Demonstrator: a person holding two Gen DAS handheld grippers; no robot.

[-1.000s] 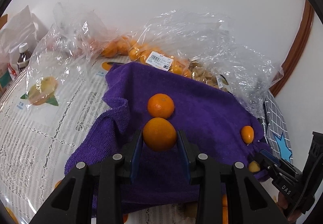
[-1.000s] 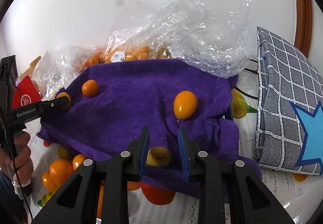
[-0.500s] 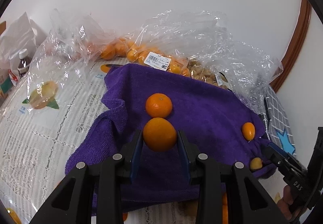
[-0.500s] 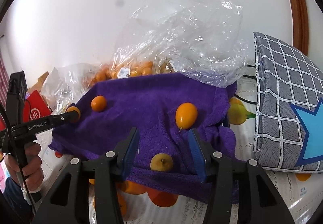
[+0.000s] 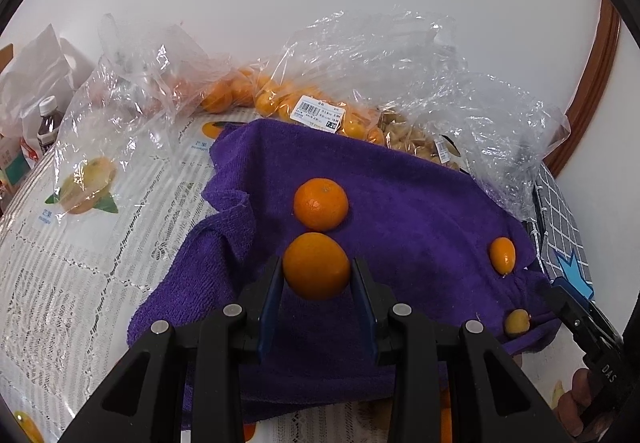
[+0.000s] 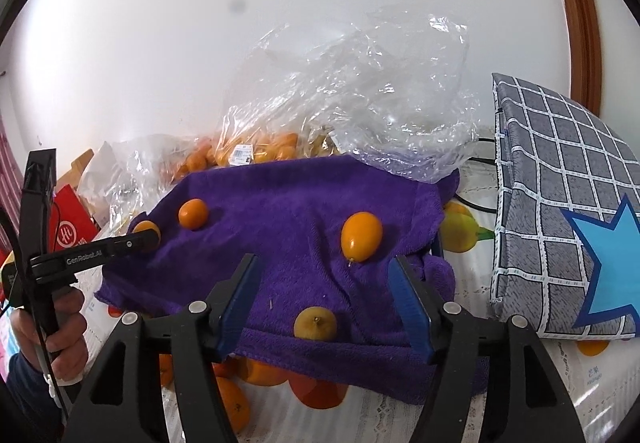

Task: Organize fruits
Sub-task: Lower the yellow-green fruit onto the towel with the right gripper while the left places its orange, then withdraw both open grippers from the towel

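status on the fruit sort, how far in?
Early. Done: three fruits lie on the purple towel: a mandarin, an oval kumquat and a small yellow fruit, which sits free between the right claw fingers; its jaws have just been opening. In hand: the left claw is shut on another mandarin. Left: the bagged fruit behind the towel.

Hidden and cut-off parts around the jaws

Beyond the jaws, crumpled clear bags (image 5: 352, 83) blur the fruit inside; the label (image 5: 318, 114) print is too small to read. Below the right jaws, the purple towel (image 6: 304, 211) covers part of the orange shapes (image 6: 280, 371); whether fruit or tabletop print, unclear.
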